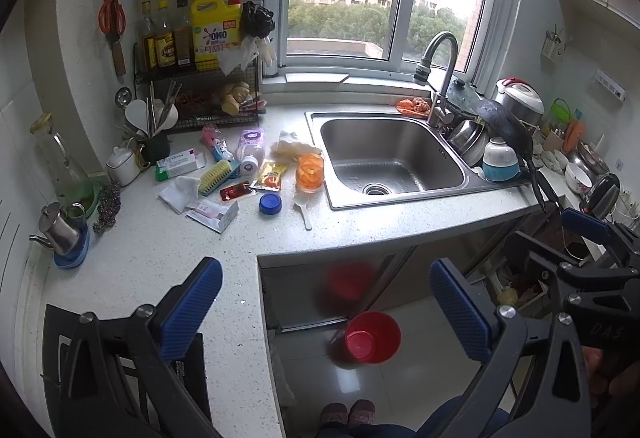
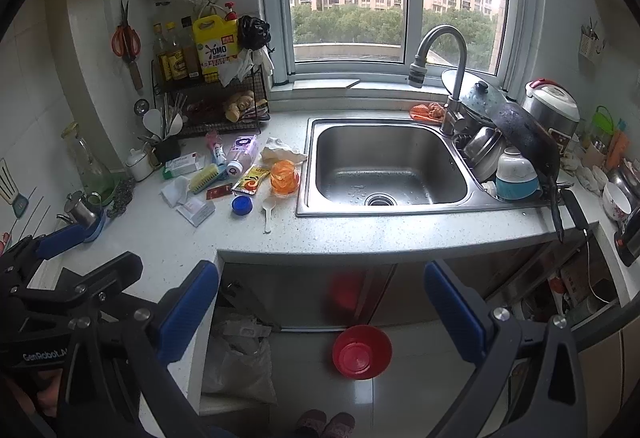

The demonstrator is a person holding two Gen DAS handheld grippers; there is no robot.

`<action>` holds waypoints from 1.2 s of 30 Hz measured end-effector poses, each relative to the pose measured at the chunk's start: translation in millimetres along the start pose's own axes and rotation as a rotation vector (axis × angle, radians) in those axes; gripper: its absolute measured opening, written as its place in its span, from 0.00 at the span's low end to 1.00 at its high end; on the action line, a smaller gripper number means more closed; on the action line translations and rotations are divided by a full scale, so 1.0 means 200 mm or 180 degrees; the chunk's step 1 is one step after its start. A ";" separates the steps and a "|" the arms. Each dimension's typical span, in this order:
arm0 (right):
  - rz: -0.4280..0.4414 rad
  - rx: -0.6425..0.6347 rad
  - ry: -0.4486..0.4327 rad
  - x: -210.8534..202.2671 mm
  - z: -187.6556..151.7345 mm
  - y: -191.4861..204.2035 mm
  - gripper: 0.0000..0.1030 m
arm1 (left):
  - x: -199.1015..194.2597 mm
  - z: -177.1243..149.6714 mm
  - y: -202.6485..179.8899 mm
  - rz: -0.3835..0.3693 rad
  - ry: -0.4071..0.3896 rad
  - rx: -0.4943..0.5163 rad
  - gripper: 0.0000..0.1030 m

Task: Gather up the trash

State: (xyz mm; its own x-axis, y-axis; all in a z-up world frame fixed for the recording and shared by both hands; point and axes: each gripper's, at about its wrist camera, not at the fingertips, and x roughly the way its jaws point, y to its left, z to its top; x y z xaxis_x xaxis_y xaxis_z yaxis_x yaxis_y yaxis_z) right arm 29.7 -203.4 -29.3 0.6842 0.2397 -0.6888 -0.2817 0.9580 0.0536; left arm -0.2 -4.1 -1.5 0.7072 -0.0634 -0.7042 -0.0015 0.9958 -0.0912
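Observation:
Litter lies on the speckled counter left of the sink: an orange plastic cup (image 1: 309,171) (image 2: 285,177), a yellow sauce packet (image 1: 271,177) (image 2: 251,180), a red packet (image 1: 234,192), a blue lid (image 1: 270,203) (image 2: 241,205), a white spoon (image 1: 302,209) (image 2: 267,213), crumpled tissue (image 1: 179,192) and small boxes (image 1: 214,213). A red bin (image 1: 372,336) (image 2: 361,351) stands on the floor below. My left gripper (image 1: 320,310) is open and empty, held back above the counter's corner. My right gripper (image 2: 320,310) is open and empty, above the floor.
The steel sink (image 1: 390,162) is at centre, with a tall tap (image 1: 440,78). Stacked pots and bowls (image 1: 492,146) fill the drainer on the right. A wire rack with bottles (image 1: 192,54) stands at the back left. A steel oil pot (image 1: 60,228) sits at the left edge.

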 end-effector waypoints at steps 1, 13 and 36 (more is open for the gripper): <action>-0.0003 -0.0002 0.0003 0.00 0.00 0.00 1.00 | 0.00 0.00 0.00 -0.0002 0.0003 0.0001 1.00; 0.0016 0.0008 0.0027 0.00 -0.01 0.00 1.00 | 0.00 -0.02 -0.01 0.0001 0.0004 0.0009 1.00; 0.0023 0.0001 0.0043 0.00 -0.01 0.01 1.00 | -0.01 -0.04 -0.01 -0.0044 0.0018 0.0002 1.00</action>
State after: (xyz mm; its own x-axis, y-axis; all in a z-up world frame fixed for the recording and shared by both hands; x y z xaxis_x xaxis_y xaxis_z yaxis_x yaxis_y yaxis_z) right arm 28.0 -202.3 -29.5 0.6731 0.2445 -0.6980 -0.2863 0.9563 0.0588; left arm -7.2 -6.2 -5.2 0.7032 -0.0776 -0.7067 0.0086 0.9949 -0.1007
